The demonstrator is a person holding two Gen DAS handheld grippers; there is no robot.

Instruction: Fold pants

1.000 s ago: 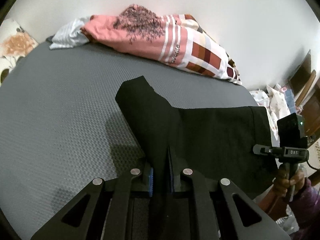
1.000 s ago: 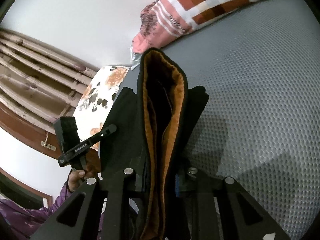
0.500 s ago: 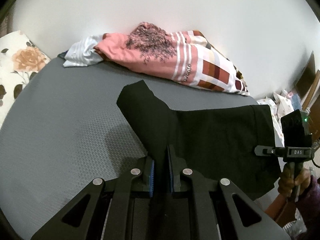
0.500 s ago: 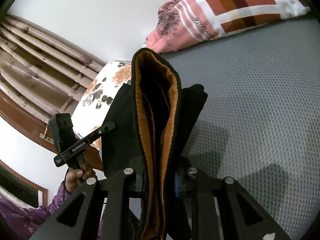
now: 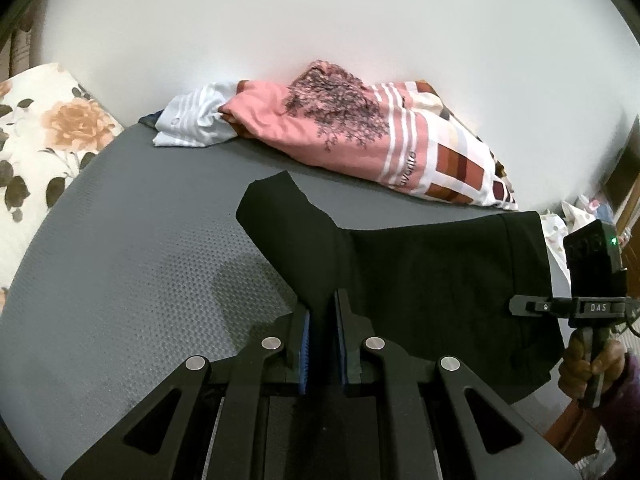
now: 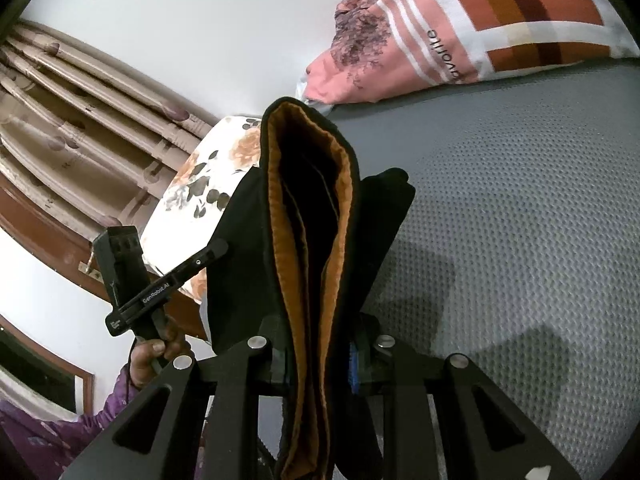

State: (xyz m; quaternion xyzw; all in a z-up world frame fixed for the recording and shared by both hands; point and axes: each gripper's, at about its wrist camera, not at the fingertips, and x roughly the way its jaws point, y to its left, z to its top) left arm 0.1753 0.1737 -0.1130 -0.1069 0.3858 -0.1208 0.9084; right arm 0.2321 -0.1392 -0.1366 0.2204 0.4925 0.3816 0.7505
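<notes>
Black pants [image 5: 432,280] held stretched above the grey bed [image 5: 120,280]; left gripper [image 5: 320,344] jaws clamped on one end, right gripper [image 6: 320,360] jaws clamped on orange-lined waistband [image 6: 280,208]; judgement: keep tension even, lower both ends level to avoid creasing.

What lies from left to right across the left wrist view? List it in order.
Floral pillow → white striped cloth → pink patterned bedding → right gripper, clamped on the black pants held up over the grey mattress.
</notes>
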